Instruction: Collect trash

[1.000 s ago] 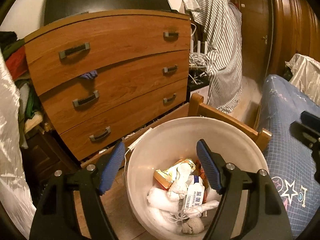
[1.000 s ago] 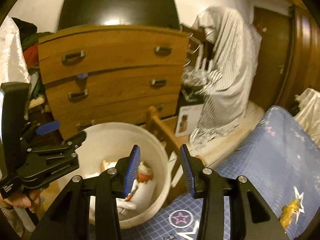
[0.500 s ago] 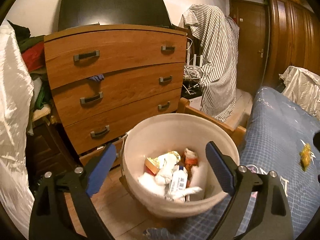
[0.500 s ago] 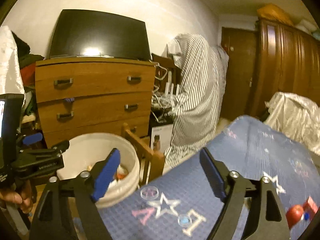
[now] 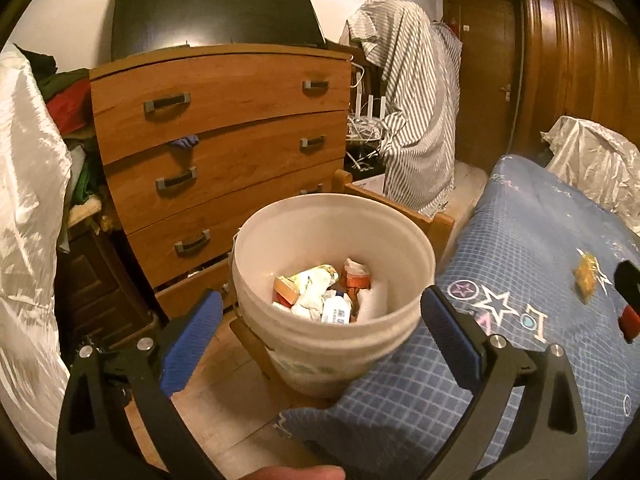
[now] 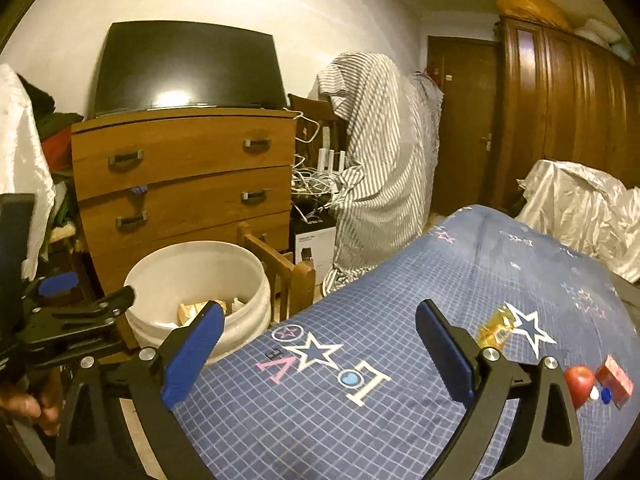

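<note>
A white bucket (image 5: 280, 240) stands beside the bed, holding wrappers, tissues and a small bottle (image 5: 334, 312). My left gripper (image 5: 320, 304) hovers in front of it, jaws opening wide, nothing between the pads. My right gripper (image 6: 320, 316) is over the blue bedspread (image 6: 360, 420), jaws also opening and empty. On the bedspread lie a gold wrapper (image 6: 494, 328), a red round thing (image 6: 579, 382), a red box (image 6: 614, 376) and a blue cap (image 6: 607, 396). The right wrist view also shows the bucket (image 6: 192, 256) and the left gripper (image 6: 68, 320) at the left edge.
A wooden chest of drawers (image 5: 224, 140) with a dark screen on top stands behind the bucket. A wooden bed frame post (image 6: 296, 276) sits between bucket and mattress. A striped cloth (image 6: 380, 168) drapes a stand; a dark wardrobe (image 6: 560, 112) and crumpled white sheets (image 6: 580, 208) are on the right.
Both grippers pulled back from the bucket and opened wide. The right one swung right, so the bedspread and its litter came into view.
</note>
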{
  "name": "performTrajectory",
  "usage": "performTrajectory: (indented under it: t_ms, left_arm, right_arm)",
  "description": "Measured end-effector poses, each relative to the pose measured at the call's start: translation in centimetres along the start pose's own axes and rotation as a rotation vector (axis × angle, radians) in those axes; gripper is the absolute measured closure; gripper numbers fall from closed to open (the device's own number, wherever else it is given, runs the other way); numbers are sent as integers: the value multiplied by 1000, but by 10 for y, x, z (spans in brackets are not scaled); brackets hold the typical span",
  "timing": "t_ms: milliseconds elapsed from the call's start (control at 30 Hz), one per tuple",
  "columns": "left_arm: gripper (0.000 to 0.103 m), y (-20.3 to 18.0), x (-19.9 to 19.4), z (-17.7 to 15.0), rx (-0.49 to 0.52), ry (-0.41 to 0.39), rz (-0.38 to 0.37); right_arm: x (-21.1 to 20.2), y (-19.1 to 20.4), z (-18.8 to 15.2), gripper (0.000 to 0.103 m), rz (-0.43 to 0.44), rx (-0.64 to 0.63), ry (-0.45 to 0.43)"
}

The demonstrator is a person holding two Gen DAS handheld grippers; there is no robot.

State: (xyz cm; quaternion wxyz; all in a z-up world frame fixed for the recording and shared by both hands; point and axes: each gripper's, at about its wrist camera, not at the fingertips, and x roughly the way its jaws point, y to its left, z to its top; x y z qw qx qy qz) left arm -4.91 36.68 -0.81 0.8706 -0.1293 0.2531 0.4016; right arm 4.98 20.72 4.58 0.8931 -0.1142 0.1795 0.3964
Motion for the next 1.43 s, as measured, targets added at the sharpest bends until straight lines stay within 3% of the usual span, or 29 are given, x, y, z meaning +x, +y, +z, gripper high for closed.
performTrajectory:
  t_ms: [233,367,700,1067,1433]
  left_arm:
    - [6,-22,-25,-15,25,-96,-9]
    - [6,-33,-22,-18,34,-108,-19]
    - [6,-36,-18,-5,-4,-250,-4]
    - [6,-26,-1,-13,-13,-229,68]
    - [6,-8,-21,-13,-67,-167,92]
  right_arm:
    - [-22,-21,-24,7,-21,48,-5]
    - [-32,-29,-34,7,-41,49,-18]
    - [-33,-37,-41,7,-61,60,-34]
    - [-20,-22,-44,7,-39,8,-26]
    - [-23,-7,-39,7,-9,-16,-15]
